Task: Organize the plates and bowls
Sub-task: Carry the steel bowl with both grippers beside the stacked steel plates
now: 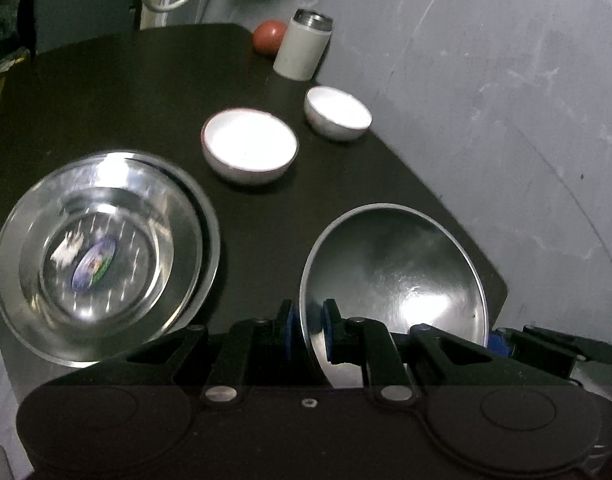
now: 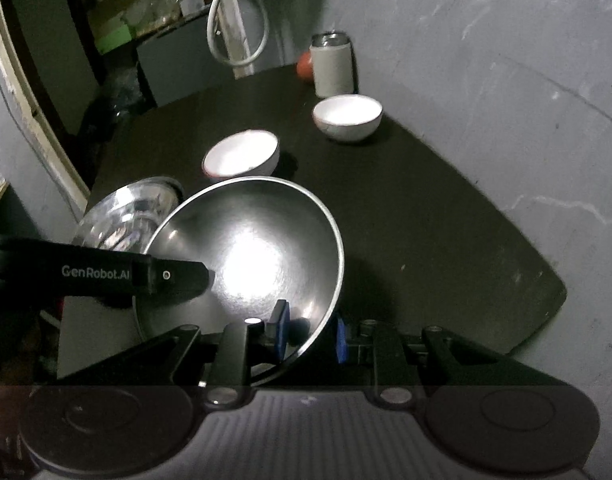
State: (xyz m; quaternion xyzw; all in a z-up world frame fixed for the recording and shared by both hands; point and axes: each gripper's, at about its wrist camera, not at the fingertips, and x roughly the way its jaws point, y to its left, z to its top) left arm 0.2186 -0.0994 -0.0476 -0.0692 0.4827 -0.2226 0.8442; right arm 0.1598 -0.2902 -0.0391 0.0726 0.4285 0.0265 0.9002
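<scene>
- Over the table's near right edge, both grippers pinch one steel bowl's rim: left gripper, right gripper.
- Keep it level, carry left, nest it into the steel stack; white bowls sit farther back.

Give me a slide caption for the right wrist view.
Both grippers, right gripper and left gripper, clamp the steel bowl's rim above the dark table.

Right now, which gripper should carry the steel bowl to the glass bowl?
Left, probably: left gripper and right gripper both hold the steel bowl, but the glass bowl lies on the left side.
</scene>
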